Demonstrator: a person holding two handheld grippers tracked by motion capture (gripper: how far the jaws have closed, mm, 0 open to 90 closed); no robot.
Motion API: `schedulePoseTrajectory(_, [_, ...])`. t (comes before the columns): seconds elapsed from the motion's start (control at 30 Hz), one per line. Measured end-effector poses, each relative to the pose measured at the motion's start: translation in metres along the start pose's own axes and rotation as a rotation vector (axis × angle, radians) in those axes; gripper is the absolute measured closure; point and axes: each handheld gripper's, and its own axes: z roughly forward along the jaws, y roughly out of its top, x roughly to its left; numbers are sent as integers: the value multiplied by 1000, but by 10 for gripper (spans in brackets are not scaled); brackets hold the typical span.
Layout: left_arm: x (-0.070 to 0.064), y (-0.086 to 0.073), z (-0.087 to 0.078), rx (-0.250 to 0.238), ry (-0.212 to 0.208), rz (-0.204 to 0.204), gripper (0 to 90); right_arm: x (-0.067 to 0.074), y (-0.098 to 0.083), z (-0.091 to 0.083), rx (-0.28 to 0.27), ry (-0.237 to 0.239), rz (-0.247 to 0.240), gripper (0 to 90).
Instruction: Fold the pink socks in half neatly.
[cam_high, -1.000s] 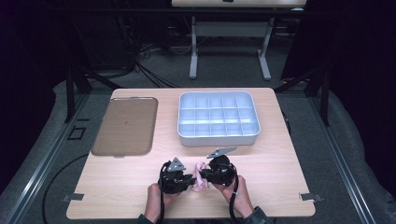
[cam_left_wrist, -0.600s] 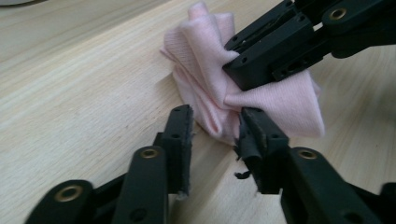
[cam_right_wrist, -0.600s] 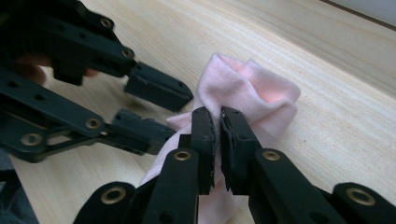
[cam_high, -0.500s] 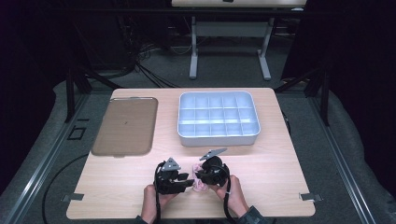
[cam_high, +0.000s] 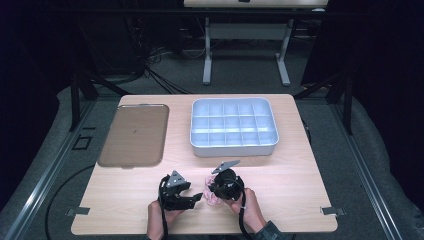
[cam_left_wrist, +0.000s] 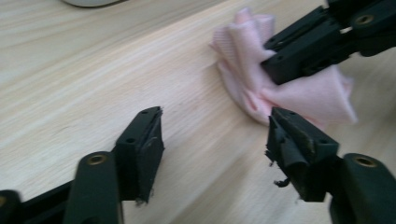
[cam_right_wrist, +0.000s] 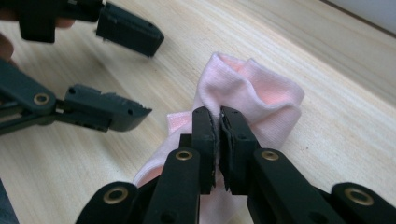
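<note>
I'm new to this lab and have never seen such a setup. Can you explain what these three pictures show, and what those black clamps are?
A person sits at a wooden table and holds a hand-operated two-jaw gripper in each hand; there is no robot arm. The high view looks down from above the person. The other two pictures come from cameras riding on each gripper, looking along its black jaws. On the table lie a brown tray, a blue divided bin and a pink cloth. The right gripper is shut on the cloth. The left gripper is open beside it, holding nothing.
</note>
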Motion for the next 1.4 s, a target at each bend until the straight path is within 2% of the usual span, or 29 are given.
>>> schedulePoseTrajectory(0.03, [1,-1,-1,-9,9,-5,328,0,0,0,-4,3,-8,842])
schedulePoseTrajectory(0.1, [4,-4,-3,-16,29,-6,311,-4,-1,-3,-18,50,8,776])
schedulePoseTrajectory(0.17, [9,-5,-4,-8,35,-10,303,-4,-1,-4,-24,63,5,741])
schedulePoseTrajectory(0.3, [12,-8,-4,-22,41,-35,288,-1,-2,-9,-29,55,-21,729])
schedulePoseTrajectory(0.4, [12,-8,-4,-16,40,-33,283,0,-3,-13,-52,59,-25,663])
schedulePoseTrajectory(0.47, [12,-8,-3,-18,40,-30,282,2,-3,-21,-88,70,-30,630])
schedulePoseTrajectory(0.5, [12,-8,-3,-18,40,-30,282,2,-3,-21,-88,70,-30,630])
schedulePoseTrajectory(0.53, [12,-8,-3,-17,41,-25,282,1,-4,-28,-121,55,-14,617])
schedulePoseTrajectory(0.67, [12,-8,-3,-17,42,-25,282,-5,-5,-31,-130,21,23,649])
schedulePoseTrajectory(0.73, [12,-8,-3,-18,38,-30,283,-8,-7,-27,-119,31,43,685])
schedulePoseTrajectory(0.83, [12,-8,-3,-19,43,-25,282,-7,-7,-18,-82,24,35,728])
schedulePoseTrajectory(1.03, [12,-6,-2,-30,33,-39,282,6,-5,-3,-42,-21,-20,758])
schedulePoseTrajectory(1.13, [11,4,0,-40,21,-38,282,9,-5,-1,-43,-38,-34,759])
schedulePoseTrajectory(1.27, [8,23,1,-70,-2,-21,282,8,-6,-2,-31,-33,-52,758])
schedulePoseTrajectory(1.4, [6,43,13,-43,3,13,283,8,-5,-2,-28,-21,-49,743])
